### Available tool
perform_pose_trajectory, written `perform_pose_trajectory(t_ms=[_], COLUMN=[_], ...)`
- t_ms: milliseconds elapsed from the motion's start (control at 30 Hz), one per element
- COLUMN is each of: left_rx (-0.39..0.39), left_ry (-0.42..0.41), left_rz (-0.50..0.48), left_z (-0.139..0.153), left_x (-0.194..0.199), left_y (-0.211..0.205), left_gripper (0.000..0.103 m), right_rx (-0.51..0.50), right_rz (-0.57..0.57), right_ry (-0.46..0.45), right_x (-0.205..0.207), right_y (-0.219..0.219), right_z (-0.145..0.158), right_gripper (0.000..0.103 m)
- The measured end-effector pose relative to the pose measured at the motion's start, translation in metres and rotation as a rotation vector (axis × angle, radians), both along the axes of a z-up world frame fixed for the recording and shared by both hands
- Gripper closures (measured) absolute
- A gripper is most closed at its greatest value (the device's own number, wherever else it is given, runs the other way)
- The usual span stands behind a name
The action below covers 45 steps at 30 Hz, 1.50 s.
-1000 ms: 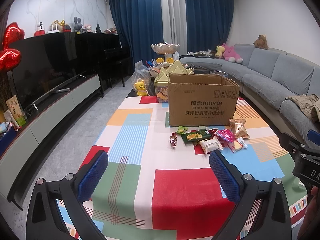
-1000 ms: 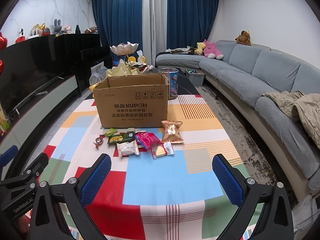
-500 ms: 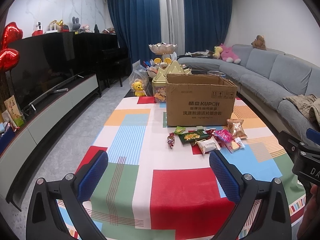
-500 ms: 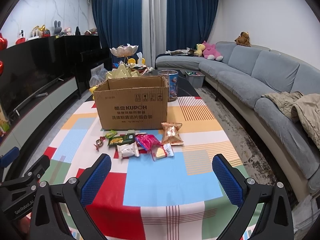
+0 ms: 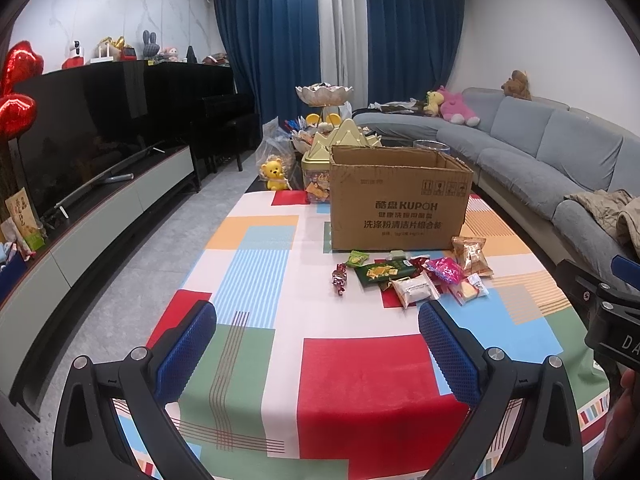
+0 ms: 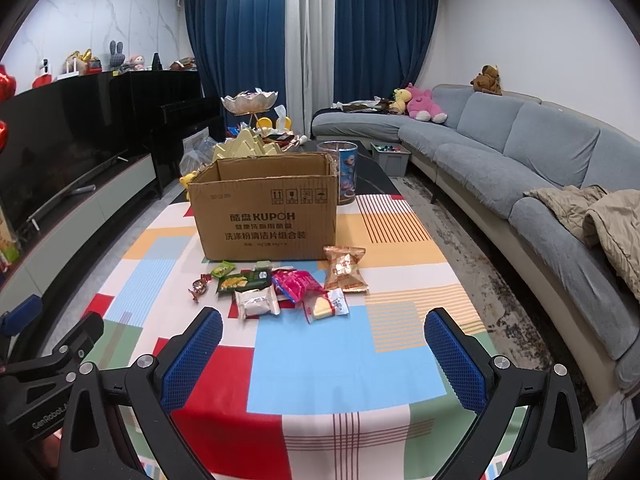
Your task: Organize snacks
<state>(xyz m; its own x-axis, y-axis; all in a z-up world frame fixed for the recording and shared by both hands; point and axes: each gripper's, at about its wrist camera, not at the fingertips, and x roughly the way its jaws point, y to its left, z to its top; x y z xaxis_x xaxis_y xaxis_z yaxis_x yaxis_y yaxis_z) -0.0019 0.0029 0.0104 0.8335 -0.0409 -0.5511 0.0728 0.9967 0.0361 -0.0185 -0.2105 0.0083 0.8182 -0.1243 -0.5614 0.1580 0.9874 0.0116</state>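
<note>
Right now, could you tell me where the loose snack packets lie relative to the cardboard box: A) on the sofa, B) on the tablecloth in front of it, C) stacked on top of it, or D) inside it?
B: the snack packets lie scattered on the tablecloth just in front of the open cardboard box, between it and both open grippers.

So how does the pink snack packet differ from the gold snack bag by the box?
The crinkled pink foil snack packet lies flat among the pile, overlapping neighbours; the gold and orange foil snack bag looks puffed and sits at the pile's right edge. The pink one is farther from the brown cardboard box. Both are sealed and on the tablecloth.
</note>
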Motion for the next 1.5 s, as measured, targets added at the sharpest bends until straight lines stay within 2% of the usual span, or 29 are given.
perform_pose_trajectory(t_ms=[1033, 1500], left_rx=[0.007, 0.019], left_ry=[-0.005, 0.014], left_rz=[-0.007, -0.034], left_z=[-0.003, -0.014], left_x=[0.004, 0.024], left_y=[-0.001, -0.01], left_gripper=[0.0, 0.0], right_rx=[-0.001, -0.013], right_rz=[-0.003, 0.002], right_ry=[0.005, 0.028], right_x=[0.004, 0.027], right_y=[0.0, -0.006], right_z=[0.0, -0.016], right_gripper=[0.0, 0.0])
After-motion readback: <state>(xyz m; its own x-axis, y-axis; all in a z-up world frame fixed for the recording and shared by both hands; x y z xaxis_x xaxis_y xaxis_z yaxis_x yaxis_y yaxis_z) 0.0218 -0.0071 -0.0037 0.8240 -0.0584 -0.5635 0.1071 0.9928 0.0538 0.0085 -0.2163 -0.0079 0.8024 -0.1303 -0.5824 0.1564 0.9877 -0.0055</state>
